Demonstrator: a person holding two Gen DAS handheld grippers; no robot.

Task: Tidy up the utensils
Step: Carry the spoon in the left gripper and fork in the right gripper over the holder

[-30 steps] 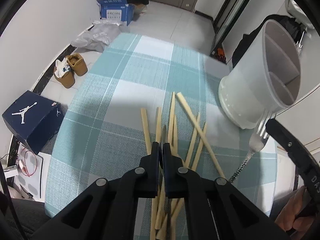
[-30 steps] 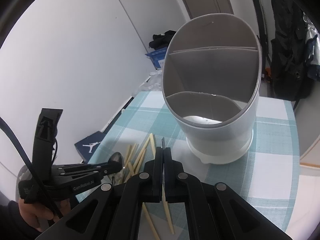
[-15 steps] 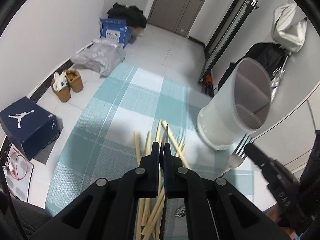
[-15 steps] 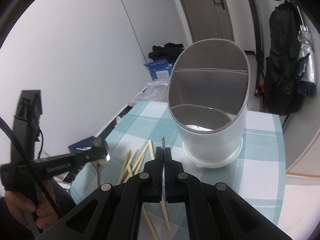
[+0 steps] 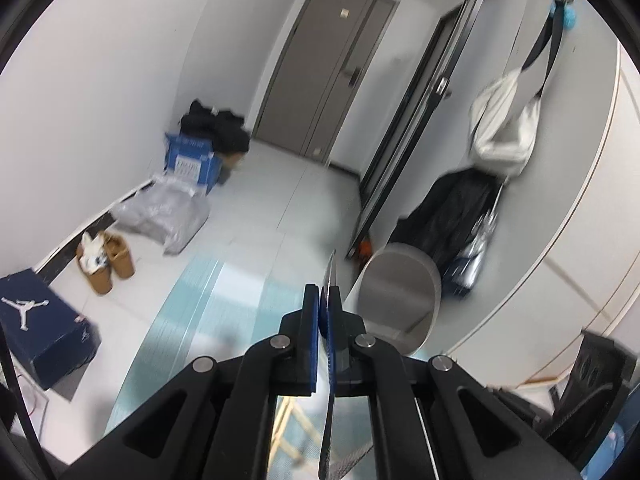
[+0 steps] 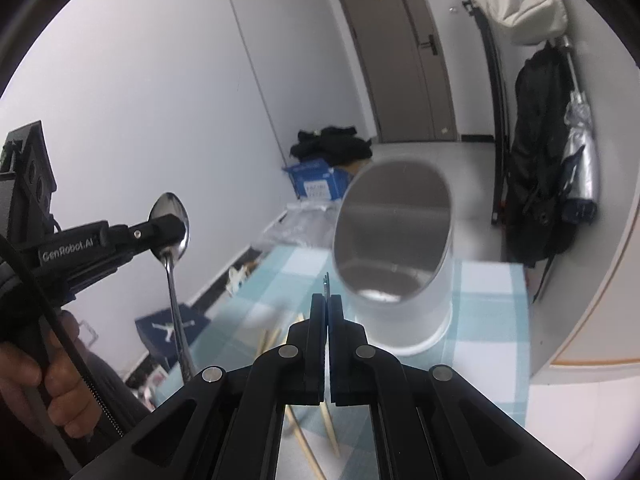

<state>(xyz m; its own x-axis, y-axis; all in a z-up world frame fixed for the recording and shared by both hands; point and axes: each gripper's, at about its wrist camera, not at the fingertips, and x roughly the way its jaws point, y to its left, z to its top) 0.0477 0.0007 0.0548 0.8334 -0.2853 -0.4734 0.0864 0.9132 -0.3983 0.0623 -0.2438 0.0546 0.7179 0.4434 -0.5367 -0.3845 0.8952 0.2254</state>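
My left gripper (image 5: 323, 292) is shut on a metal spoon (image 5: 330, 276), seen edge-on between its blue pads. From the right wrist view the spoon (image 6: 171, 216) hangs handle down from that gripper at the left. My right gripper (image 6: 327, 300) is shut on a fork (image 6: 326, 282); only the thin tine tips poke past its fingers. A white oval utensil holder (image 6: 396, 248) with inner dividers stands upright on the teal checked tablecloth (image 6: 492, 304), just beyond and right of the right gripper. The holder (image 5: 400, 296) lies ahead and right of the left gripper. Several wooden chopsticks (image 6: 268, 336) lie loose on the cloth below.
A person's hand (image 6: 40, 376) grips the left tool's handle. On the floor to the left are a dark shoebox (image 5: 36, 332), brown shoes (image 5: 108, 260), plastic bags (image 5: 164, 212) and a blue box (image 5: 192, 160). Dark coats (image 6: 540, 184) hang at the right wall.
Both grippers have risen and tipped upward, so the table and chopsticks have sunk low in both views. The spoon and the fork stay clamped. The holder looks smaller and lower.
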